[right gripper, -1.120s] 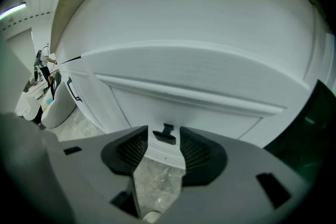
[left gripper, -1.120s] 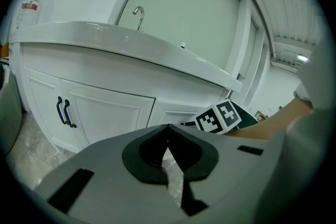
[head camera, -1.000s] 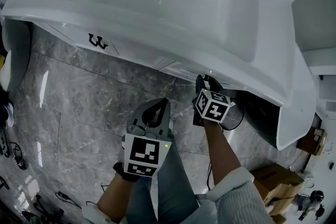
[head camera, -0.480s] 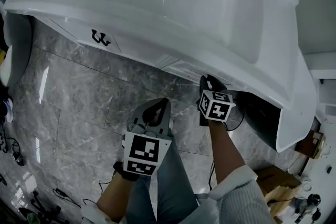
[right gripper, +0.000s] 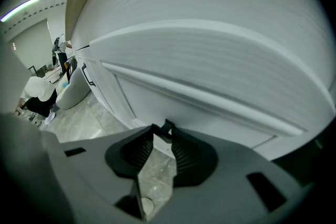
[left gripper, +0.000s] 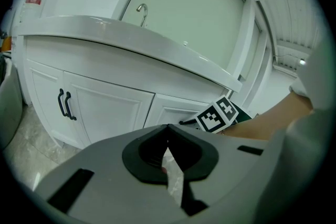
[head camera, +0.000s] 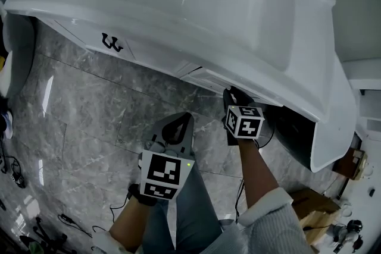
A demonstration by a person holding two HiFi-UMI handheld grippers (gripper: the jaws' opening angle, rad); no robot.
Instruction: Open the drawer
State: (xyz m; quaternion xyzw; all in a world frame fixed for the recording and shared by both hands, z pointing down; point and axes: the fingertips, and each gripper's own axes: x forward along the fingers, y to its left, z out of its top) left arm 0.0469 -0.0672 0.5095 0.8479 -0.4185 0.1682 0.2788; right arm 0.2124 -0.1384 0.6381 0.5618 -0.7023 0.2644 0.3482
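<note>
- The vanity cabinet [head camera: 149,56] takes up the far side. In the head view its front runs left to right, slanting nearer toward the right.
- The drawer [left gripper: 170,113] sits under the right part of the basin, to the right of the cabinet doors [left gripper: 89,107]. Its long axis lies level along the cabinet front and its face points toward you, so it should slide out your way. It looks shut or nearly so — not yet pulled.
- Your right hand-held gripper [right gripper: 164,136] is up against that drawer front. Its jaws have just been closing, and the pads now look to be pinching the handle [right gripper: 167,129] at their tips. I judge the grasp made, so the pull comes next.
- Your left hand-held gripper [left gripper: 167,131] hangs nearer you and to the left, jaws together on nothing.
- The handle — a small dark bar — lies lengthwise along the drawer front.
</note>
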